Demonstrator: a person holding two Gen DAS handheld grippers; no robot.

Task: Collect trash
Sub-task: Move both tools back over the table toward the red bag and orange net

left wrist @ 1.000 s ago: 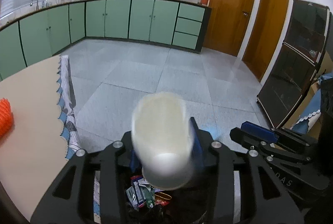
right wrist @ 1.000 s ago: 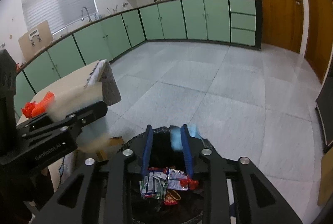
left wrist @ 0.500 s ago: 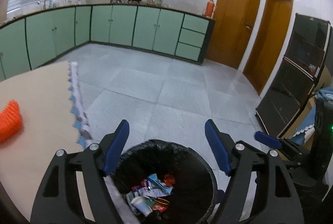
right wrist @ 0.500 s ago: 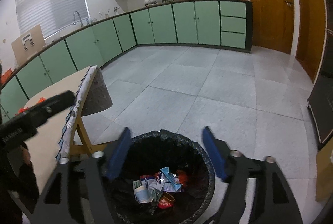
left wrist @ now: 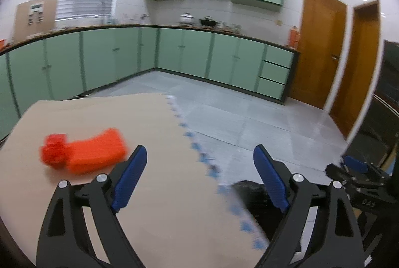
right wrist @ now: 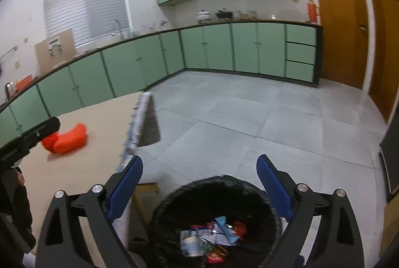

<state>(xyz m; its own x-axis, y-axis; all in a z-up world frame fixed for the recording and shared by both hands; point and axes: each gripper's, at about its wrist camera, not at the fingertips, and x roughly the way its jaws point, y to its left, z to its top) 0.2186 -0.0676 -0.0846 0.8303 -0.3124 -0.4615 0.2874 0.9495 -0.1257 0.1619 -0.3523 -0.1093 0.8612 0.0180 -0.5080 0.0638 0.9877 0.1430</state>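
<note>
Orange: the one piece of trash on show outside the bin, an orange item (left wrist: 83, 152) of soft, blurred outline, lies flat on the tan table (left wrist: 159, 193).
Its place: left of centre on the tabletop, well in from the edge with the blue-patterned cloth trim (left wrist: 199, 158).
Long axis: runs across the left wrist view, roughly left to right, rising a little toward the right; a knobbly end sits at the left.
Left gripper (left wrist: 199, 175): jaws spread wide, nothing between them, blue pads bare.
Bearing from left gripper: the item lies ahead and to the left, just beyond the left finger's tip, outside the gap.
Right gripper (right wrist: 199, 183): jaws also wide apart and empty, hanging over the black-lined trash bin (right wrist: 174, 203).
Bearing from right gripper: the orange item (right wrist: 66, 139) is far off to the left, across the table edge, well apart from its fingers.
Nearer hand: the left, plainly, by my reading.
Bin contents: wrappers and a small cup lie at the bottom.
Bin from the left gripper: low and to the right, past the table edge.
Likely next move: swing the left gripper leftward so the item falls between the pads, closing across its narrow width instead of along its length.
</note>
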